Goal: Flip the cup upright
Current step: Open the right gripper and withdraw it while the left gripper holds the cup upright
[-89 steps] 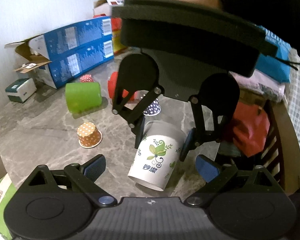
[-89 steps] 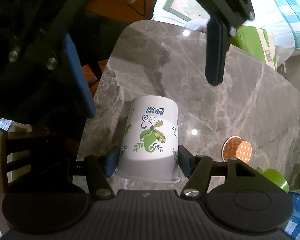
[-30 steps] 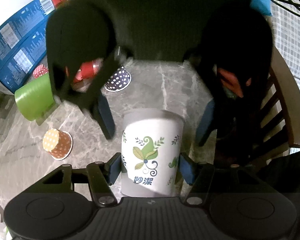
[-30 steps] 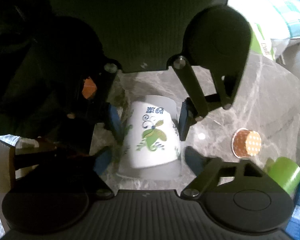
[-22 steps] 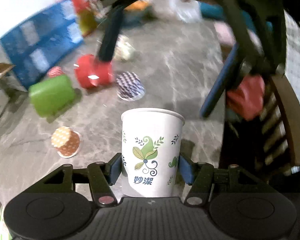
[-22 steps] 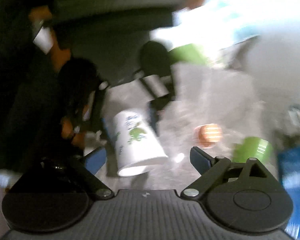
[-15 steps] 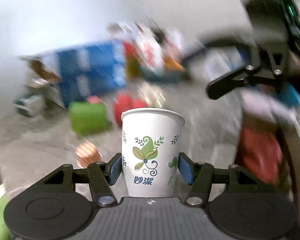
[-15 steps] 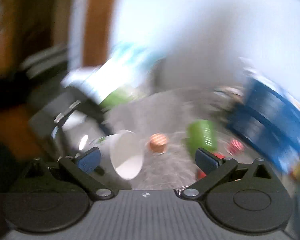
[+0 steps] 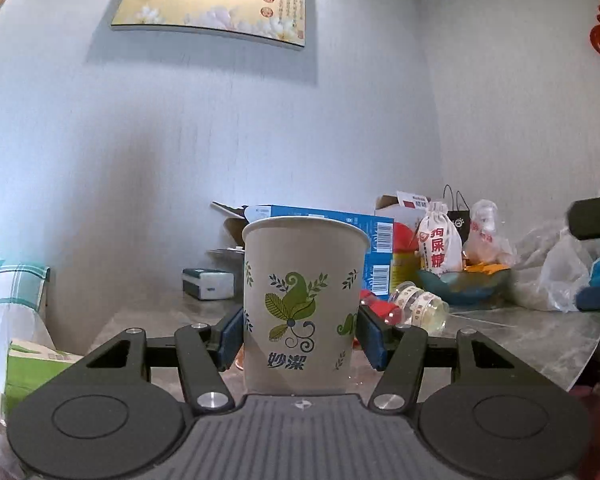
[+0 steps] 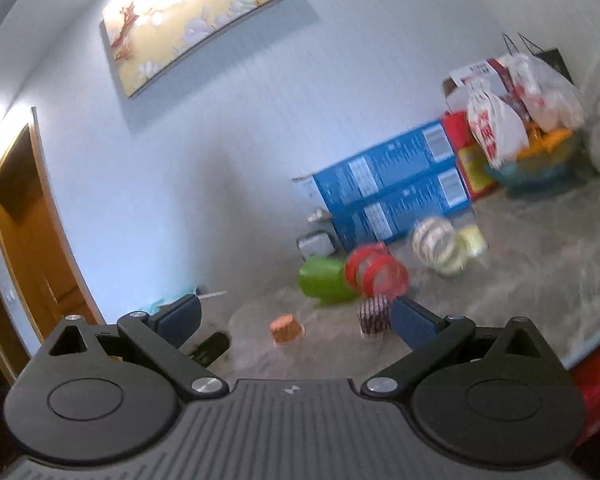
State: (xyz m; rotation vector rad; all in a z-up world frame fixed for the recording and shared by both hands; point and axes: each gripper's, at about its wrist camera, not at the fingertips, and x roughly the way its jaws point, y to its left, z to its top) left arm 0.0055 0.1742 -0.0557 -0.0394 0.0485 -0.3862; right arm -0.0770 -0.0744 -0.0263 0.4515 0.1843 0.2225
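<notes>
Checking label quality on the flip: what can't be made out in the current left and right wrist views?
- Paper cup base, left wrist: hidden behind the left gripper body, so whether it touches the table is unclear.
- Cup interior, left wrist: seen from the side, only the rim shows.
- Paper cup, right wrist: not in view; the open right gripper holds nothing.
- Red cup and green cup, right wrist: motion-blurred, details unreadable.

- White paper cup [image 9: 303, 304]: green leaf print, blue swirls, blue characters
- Marble tabletop [image 10: 540, 264]: grey, veined
- Long cardboard box [image 10: 388, 196]: blue
- Gripper pads [image 10: 414, 322]: blue
</notes>
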